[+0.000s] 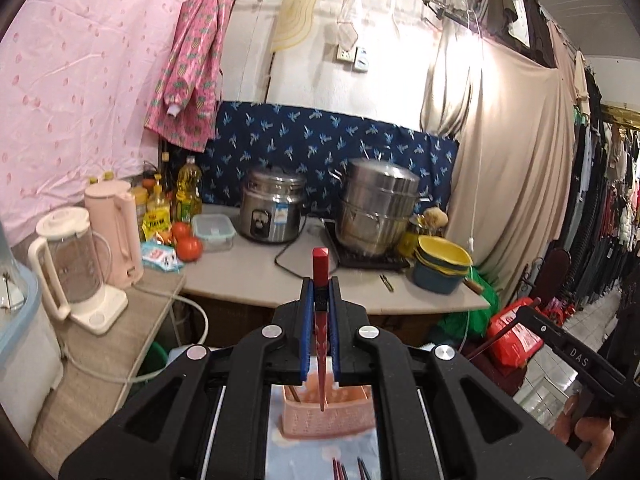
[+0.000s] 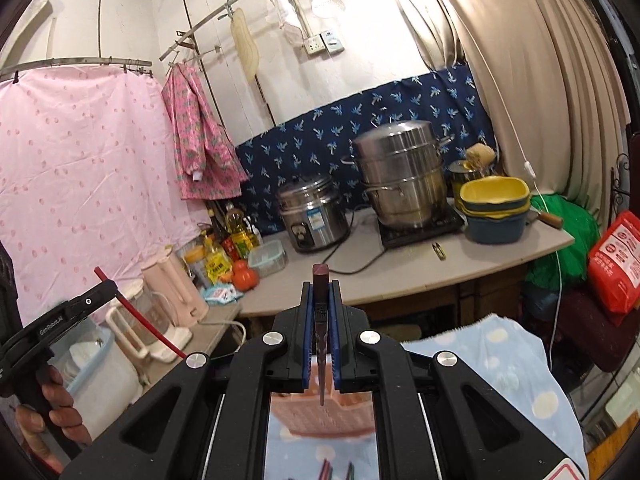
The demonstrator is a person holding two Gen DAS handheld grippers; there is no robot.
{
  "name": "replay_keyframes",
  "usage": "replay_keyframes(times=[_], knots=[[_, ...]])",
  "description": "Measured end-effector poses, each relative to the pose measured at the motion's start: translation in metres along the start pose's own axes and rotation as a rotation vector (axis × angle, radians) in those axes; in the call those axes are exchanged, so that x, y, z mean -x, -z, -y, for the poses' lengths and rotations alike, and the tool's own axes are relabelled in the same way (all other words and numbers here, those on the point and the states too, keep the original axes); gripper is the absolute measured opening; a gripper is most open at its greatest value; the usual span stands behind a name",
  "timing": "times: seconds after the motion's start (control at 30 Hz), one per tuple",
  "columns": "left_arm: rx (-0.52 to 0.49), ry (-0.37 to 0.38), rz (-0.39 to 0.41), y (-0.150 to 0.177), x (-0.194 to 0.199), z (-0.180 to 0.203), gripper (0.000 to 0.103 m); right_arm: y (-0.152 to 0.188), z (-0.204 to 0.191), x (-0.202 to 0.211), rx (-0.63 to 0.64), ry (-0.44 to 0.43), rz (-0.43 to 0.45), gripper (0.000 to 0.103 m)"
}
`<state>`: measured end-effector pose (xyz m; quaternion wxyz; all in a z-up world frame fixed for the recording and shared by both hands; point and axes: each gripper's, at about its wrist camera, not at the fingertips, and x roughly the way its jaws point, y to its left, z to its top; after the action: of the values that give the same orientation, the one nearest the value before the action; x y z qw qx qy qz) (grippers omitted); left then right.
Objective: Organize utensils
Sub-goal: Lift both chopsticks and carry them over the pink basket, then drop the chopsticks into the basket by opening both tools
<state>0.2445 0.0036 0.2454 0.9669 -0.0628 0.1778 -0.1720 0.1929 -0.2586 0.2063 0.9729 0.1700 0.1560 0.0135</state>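
Note:
My left gripper [image 1: 320,292] is shut on a red chopstick [image 1: 320,268], held upright with its thin tip pointing down over a pink perforated utensil holder [image 1: 328,420]. My right gripper [image 2: 320,292] is shut on a dark maroon chopstick [image 2: 320,280], held the same way above the pink holder [image 2: 324,412]. The left gripper with its red chopstick [image 2: 136,312] also shows at the left of the right wrist view. Several more chopsticks [image 1: 348,470] lie on the light blue cloth [image 1: 280,456] below the holder.
A counter [image 1: 248,276] ahead carries a rice cooker [image 1: 272,210], a steel steamer pot [image 1: 376,208], stacked bowls [image 1: 442,264], tomatoes [image 1: 188,248], oil bottles and a clear box. A blender [image 1: 76,264] and pink kettle [image 1: 116,232] stand at left. Clothes hang at right.

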Motion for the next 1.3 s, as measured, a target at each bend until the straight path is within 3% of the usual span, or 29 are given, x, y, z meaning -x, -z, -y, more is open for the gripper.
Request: replay_keyframes(times=[0.2, 0.6, 0.73, 0.77, 0.87, 0.93, 1.1, 1.3], knots=[[0.004, -0.037, -0.001, 0.001, -0.039, -0.011, 0.007, 0.009, -0.004, -0.05, -0.019, -0.016, -0.022, 0.007], [0.086, -0.03, -0.15, 0.08, -0.107, -0.041, 0.007, 0.087, 0.018, -0.124, -0.042, 0.004, -0.211, 0.007], [0.097, -0.029, -0.184, 0.093, -0.114, -0.044, 0.007, 0.093, 0.018, -0.129, -0.034, 0.005, -0.215, 0.008], [0.097, -0.032, -0.193, 0.095, -0.115, -0.044, 0.007, 0.095, 0.017, -0.128, -0.036, 0.006, -0.213, 0.012], [0.121, -0.059, -0.208, 0.103, -0.113, -0.049, 0.021, 0.097, 0.02, -0.122, -0.054, 0.033, -0.193, 0.053], [0.142, -0.088, -0.206, 0.107, -0.109, -0.053, 0.046, 0.098, 0.023, -0.115, -0.066, 0.038, -0.179, 0.055], [0.191, -0.107, -0.21, 0.118, -0.094, -0.065, 0.051, 0.102, 0.028, -0.096, -0.077, 0.039, -0.182, 0.055], [0.167, -0.134, -0.233, 0.138, -0.07, -0.063, 0.054, 0.118, 0.03, -0.06, -0.066, 0.045, -0.185, 0.055]])
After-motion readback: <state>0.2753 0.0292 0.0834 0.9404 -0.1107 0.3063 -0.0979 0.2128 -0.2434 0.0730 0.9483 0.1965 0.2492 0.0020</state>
